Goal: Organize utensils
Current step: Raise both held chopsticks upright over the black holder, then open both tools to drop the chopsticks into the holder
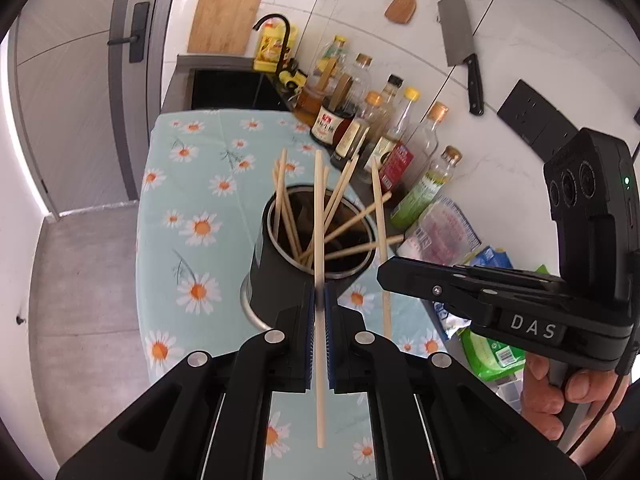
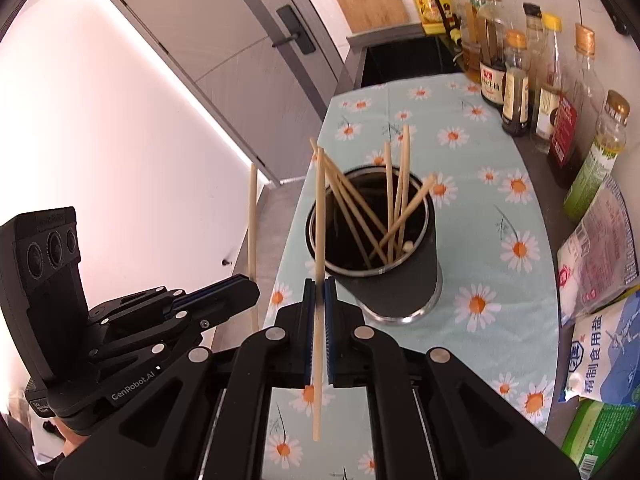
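A black metal-lined cup (image 1: pixel 280 264) stands on the daisy tablecloth (image 1: pixel 200 184) and holds several wooden chopsticks (image 1: pixel 344 228). It also shows in the right wrist view (image 2: pixel 400 284). My left gripper (image 1: pixel 319 300) is shut on one upright chopstick (image 1: pixel 319 208) just in front of the cup's near rim. My right gripper (image 2: pixel 319 296) is shut on another upright chopstick (image 2: pixel 319 240) near the cup's left rim. Each gripper shows in the other view: the right one (image 1: pixel 384 276) with its chopstick (image 1: pixel 380 216), the left one (image 2: pixel 252 284) with its chopstick (image 2: pixel 252 220).
Sauce and oil bottles (image 1: pixel 376 128) line the wall side of the counter. Bags of salt and food (image 2: pixel 600 280) lie at the right. A black sink with faucet (image 1: pixel 276 40), a cutting board (image 1: pixel 228 12), a cleaver (image 1: pixel 460 44) and a wooden spatula (image 1: pixel 404 0) are at the back.
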A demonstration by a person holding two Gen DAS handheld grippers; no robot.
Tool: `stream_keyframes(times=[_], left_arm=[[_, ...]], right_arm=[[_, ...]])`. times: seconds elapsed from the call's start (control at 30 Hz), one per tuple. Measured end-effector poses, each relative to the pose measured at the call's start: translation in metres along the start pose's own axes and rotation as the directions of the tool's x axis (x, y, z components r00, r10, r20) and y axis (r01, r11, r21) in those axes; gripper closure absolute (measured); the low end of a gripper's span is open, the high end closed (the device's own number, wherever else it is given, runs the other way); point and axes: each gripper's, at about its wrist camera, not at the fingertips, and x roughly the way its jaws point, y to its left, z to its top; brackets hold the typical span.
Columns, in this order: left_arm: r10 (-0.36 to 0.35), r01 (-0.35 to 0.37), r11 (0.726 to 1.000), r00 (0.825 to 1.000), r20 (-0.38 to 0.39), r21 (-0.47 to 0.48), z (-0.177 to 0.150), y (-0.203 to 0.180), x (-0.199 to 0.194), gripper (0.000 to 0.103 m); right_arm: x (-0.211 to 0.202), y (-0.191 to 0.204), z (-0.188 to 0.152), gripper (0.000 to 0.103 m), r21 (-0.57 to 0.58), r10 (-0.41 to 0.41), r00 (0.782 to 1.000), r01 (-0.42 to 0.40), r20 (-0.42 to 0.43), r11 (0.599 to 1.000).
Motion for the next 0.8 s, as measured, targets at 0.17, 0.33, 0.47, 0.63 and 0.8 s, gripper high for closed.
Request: stream_keyframes(times=[0.17,0.33,0.47,0.63,0.8], left_arm=[[-0.043,0.041,0.999,0.996,0.078,0.035,0.016,0.000,-0.006,0.099],[-0.097,0.090,0.995,0.980,0.175,0.049,0.030,0.003,-0.013,0.099],[-0.134,0.126,0.991,0.961,0.244,0.048,0.041,0.011,-0.015,0.099],[-0.161,0.150,0.987,0.940,0.300,0.062,0.052,0.017,-0.010,0.099],[-0.193,0.167,0.981,0.908,0.371,0.101,0.062,0.021,-0.006,0.099]], right_arm=[[-0.012,0.005,0.011,0.097,-0.008,-0.013,0.995,0.014,0.100,1.000],[-0.019,0.011,0.023,0.097,-0.042,0.003,0.984,0.004,0.181,0.999],[-0.024,0.015,0.034,0.097,-0.065,0.003,0.970,0.013,0.241,0.998],[-0.027,0.016,0.047,0.097,-0.082,-0.012,0.952,0.039,0.306,0.996],[-0.023,0.011,0.059,0.097,-0.083,-0.039,0.939,0.072,0.342,0.994]])
